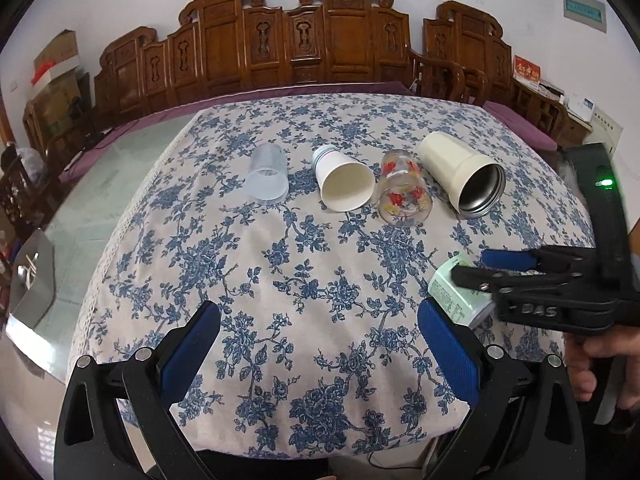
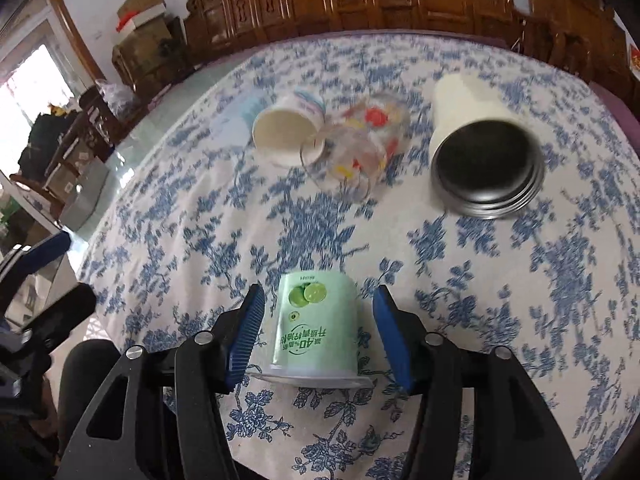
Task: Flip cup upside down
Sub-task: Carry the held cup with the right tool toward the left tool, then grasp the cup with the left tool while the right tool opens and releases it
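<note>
A light green yogurt cup (image 2: 316, 328) with a lime picture stands upside down on the flowered tablecloth, rim down. My right gripper (image 2: 318, 330) is open, with one blue pad (image 2: 246, 336) on each side of the cup and a gap to it on both sides. The cup (image 1: 456, 294) and the right gripper (image 1: 476, 270) also show at the right of the left wrist view. My left gripper (image 1: 320, 354) is open and empty above the near part of the table.
Several cups lie on their sides across the table's middle: a clear plastic cup (image 1: 267, 178), a white paper cup (image 1: 344, 184), a flower-printed glass (image 1: 404, 196), a cream steel-lined tumbler (image 1: 464, 174). Carved wooden benches (image 1: 320, 40) stand behind. The table edge (image 1: 120, 240) falls away left.
</note>
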{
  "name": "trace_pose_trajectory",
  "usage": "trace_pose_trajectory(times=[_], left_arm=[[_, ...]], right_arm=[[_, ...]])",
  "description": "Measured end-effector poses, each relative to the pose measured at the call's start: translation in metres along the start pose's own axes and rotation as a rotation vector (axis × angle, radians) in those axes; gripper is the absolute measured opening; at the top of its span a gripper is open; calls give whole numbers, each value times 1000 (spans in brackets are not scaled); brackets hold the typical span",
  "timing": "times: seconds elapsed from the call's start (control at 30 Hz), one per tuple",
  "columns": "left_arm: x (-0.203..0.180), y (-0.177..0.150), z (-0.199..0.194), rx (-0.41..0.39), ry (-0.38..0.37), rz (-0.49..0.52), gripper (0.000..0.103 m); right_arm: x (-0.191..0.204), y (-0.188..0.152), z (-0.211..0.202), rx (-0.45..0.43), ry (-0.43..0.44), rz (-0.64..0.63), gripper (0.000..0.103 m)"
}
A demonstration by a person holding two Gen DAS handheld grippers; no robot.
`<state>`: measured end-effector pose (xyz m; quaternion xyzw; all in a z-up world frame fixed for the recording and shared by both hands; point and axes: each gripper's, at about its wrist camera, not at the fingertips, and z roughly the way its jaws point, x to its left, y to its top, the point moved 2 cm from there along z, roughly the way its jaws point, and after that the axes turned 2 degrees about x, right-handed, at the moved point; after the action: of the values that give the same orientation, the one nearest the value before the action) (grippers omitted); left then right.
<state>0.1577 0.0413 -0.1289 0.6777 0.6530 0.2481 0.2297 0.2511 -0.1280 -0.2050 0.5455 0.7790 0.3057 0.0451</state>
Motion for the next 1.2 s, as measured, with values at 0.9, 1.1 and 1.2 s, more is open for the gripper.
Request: trace_pose_trajectory(times=[0.9, 1.1, 1.2], left_arm=[[-70, 34, 77, 272, -244, -172, 74], [-83, 30, 96, 370, -301, -229, 70], [-90, 29, 101, 394, -304, -241, 70]], right_arm=[[-61, -57, -95, -313, -134, 43, 63], [-66, -56, -94, -319, -118, 65, 63], [-64, -56, -94, -318, -117, 56, 63]])
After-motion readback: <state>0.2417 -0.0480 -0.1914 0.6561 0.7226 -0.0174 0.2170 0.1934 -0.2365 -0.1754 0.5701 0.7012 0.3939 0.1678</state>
